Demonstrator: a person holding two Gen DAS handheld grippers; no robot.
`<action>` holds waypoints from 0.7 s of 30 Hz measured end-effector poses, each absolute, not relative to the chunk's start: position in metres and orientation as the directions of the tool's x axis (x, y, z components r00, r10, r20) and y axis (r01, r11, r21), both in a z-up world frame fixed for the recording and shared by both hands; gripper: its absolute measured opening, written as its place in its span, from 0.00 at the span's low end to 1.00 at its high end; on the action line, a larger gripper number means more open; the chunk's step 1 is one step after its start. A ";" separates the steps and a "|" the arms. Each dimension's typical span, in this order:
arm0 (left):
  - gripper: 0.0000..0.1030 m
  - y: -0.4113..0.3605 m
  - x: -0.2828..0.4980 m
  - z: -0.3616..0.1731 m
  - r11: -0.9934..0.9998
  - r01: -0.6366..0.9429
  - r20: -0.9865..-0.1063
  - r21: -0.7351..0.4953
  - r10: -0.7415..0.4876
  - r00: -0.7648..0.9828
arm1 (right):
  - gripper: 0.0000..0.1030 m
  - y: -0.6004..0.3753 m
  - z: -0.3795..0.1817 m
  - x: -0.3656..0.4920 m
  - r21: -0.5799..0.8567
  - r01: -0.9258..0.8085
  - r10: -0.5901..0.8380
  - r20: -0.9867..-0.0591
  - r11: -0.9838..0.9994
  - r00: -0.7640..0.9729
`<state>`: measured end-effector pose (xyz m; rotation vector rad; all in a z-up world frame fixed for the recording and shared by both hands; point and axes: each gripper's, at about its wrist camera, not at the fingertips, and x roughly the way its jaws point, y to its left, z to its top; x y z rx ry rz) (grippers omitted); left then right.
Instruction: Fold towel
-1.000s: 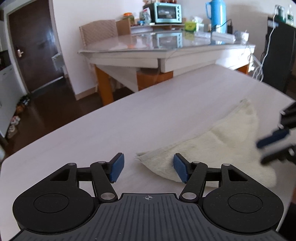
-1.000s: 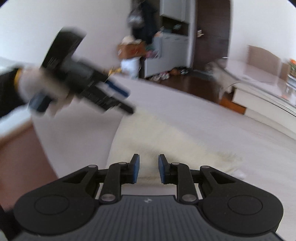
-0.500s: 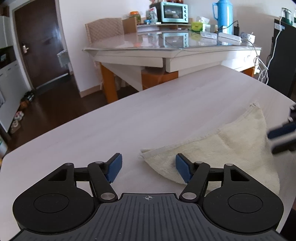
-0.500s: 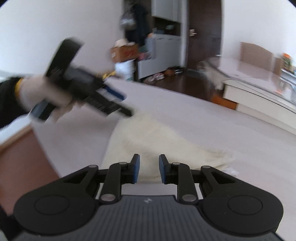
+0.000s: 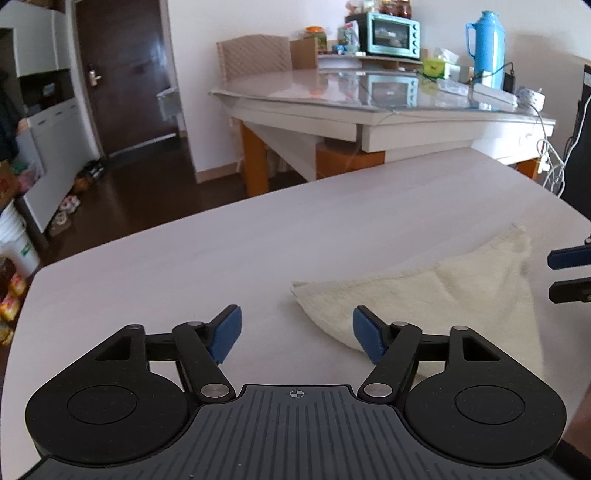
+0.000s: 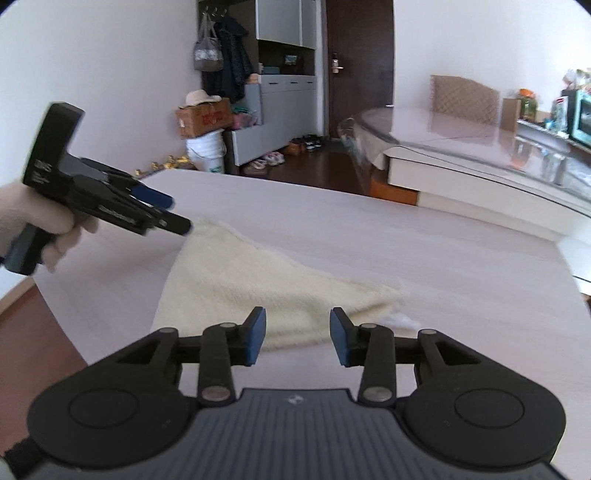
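Observation:
A cream towel [image 5: 443,295] lies flat on the pale table [image 5: 258,240], folded into a triangle. In the right wrist view the towel [image 6: 251,280] spreads ahead of my right gripper. My left gripper [image 5: 295,334] is open and empty, its jaws straddling the towel's near corner just above the table. My right gripper [image 6: 297,336] is open and empty, hovering over the towel's edge. It shows at the right edge of the left wrist view [image 5: 569,273]. The left gripper appears in the right wrist view [image 6: 166,214], held in a gloved hand.
A dining table [image 5: 369,107] with a glass top stands behind, carrying a toaster oven [image 5: 391,35], a blue thermos [image 5: 487,44] and clutter. A small white scrap [image 6: 399,317] lies beside the towel. The table's rounded edge [image 5: 33,280] is at the left.
My right gripper has opened from nearly shut. Both grippers have drawn back slightly from the towel, which stays flat.

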<state>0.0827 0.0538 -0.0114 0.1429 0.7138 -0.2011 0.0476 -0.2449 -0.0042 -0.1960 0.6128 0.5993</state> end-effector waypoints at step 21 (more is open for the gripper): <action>1.00 0.023 -0.029 -0.001 0.990 0.138 -0.591 0.015 -0.103 0.800 | 0.95 -0.262 0.013 -0.018 0.030 -0.437 0.381 -0.543 0.899 0.748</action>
